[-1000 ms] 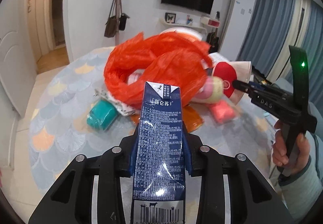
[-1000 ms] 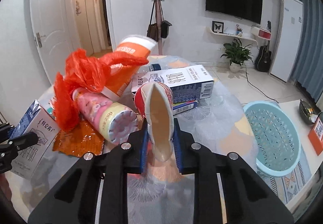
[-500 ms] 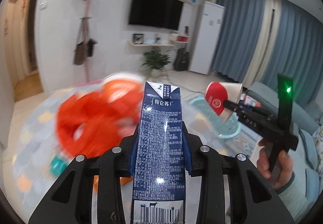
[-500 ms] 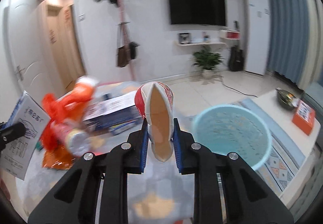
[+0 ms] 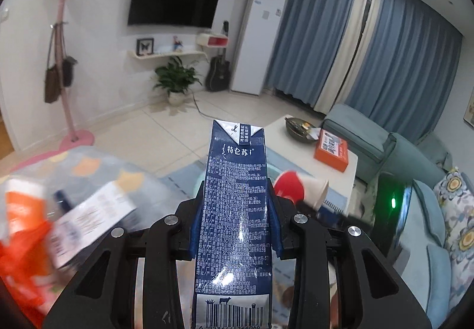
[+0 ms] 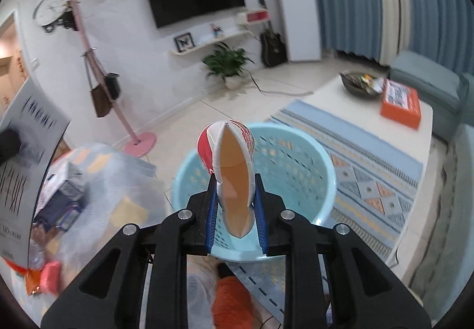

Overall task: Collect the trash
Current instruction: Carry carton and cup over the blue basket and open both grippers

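Left wrist view: the left gripper [image 5: 235,237] is clamped on a tall navy carton [image 5: 234,228] with white print and a barcode, upright at frame centre. Right wrist view: the right gripper [image 6: 235,210] squeezes a red-and-white paper cup [image 6: 229,163] flat at centre, in front of the pale blue basket [image 6: 299,160] on the floor.

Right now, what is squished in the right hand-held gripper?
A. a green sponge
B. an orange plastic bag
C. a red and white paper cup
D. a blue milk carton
C: the right hand-held gripper is clamped on a flattened red and white paper cup, held above the light blue basket.
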`<state>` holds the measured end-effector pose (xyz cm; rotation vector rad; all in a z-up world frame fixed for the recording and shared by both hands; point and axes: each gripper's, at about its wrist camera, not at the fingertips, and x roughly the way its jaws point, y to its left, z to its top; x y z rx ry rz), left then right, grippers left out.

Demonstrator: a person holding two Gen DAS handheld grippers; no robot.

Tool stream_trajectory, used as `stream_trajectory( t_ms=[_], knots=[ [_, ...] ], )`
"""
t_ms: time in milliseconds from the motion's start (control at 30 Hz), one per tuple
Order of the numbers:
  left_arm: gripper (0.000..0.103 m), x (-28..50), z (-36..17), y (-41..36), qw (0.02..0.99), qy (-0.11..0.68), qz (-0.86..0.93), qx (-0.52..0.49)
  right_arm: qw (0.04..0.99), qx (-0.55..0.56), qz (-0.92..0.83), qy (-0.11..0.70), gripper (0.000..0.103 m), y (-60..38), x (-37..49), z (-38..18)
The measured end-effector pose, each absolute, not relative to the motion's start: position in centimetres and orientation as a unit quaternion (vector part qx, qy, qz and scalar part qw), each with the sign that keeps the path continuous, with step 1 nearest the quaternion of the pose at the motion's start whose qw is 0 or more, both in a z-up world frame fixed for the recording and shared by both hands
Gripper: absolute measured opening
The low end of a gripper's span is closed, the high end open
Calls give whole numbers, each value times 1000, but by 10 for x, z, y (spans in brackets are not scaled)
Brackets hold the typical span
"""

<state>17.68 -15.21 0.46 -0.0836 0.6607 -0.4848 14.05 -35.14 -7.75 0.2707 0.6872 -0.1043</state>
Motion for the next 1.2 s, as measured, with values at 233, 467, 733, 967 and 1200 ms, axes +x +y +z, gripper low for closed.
stream_trajectory(
  t_ms=[233,467,733,967,1200],
  knots=[
    [34,224,-34,-183,904,362,-223,-51,919,130,-95,359,20,-363,152,-105],
    [34,249,-58,-198,894,394,-209,-47,903,128,-120,393,20,-370,163,-128],
    [34,260,-71,-202,888,411,-201,-47,892,137,-118,414,21,-371,169,-144],
    [56,255,-67,-201,893,399,-202,-50,888,146,-111,421,25,-371,170,-145],
    [60,237,-55,-185,899,384,-198,-66,895,145,-108,408,52,-367,163,-135]
  ],
)
